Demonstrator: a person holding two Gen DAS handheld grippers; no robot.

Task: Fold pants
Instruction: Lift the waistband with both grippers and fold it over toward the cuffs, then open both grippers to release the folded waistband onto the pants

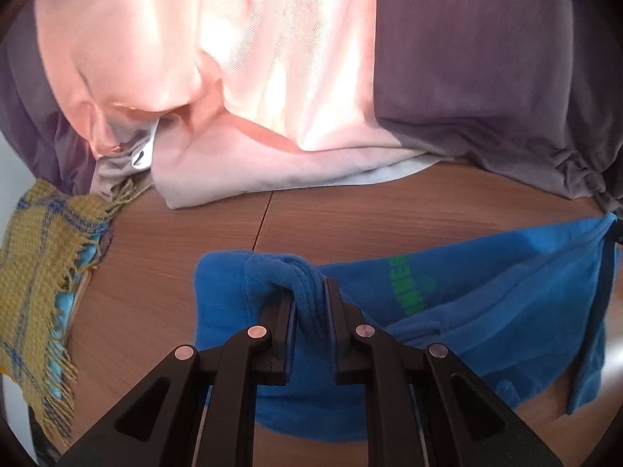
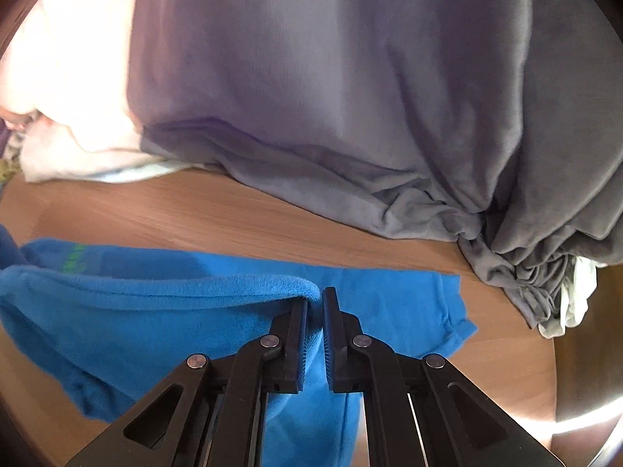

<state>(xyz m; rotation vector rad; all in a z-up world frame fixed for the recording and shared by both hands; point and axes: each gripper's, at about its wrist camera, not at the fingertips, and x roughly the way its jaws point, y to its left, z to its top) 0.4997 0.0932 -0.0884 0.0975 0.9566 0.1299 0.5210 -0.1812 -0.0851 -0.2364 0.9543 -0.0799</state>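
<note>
The blue fleece pants (image 1: pixel 467 303) with green lettering (image 1: pixel 409 284) hang stretched above the wooden table (image 1: pixel 350 218), partly lifted off it. My left gripper (image 1: pixel 309 292) is shut on a bunched fold of the pants at their left end, and the cloth rises between both fingers. In the right wrist view the pants (image 2: pixel 155 311) spread to the left, with a leg end lying flat on the table (image 2: pixel 233 210) to the right. My right gripper (image 2: pixel 315 299) is shut on a rolled edge of the same blue cloth.
A heap of laundry fills the back of the table: a pink garment (image 1: pixel 233 78), a grey-purple one (image 1: pixel 486 78) (image 2: pixel 331 97), and white cloth (image 2: pixel 576 295) under its right end. A yellow woven scarf (image 1: pixel 43 264) with fringe lies at the left edge.
</note>
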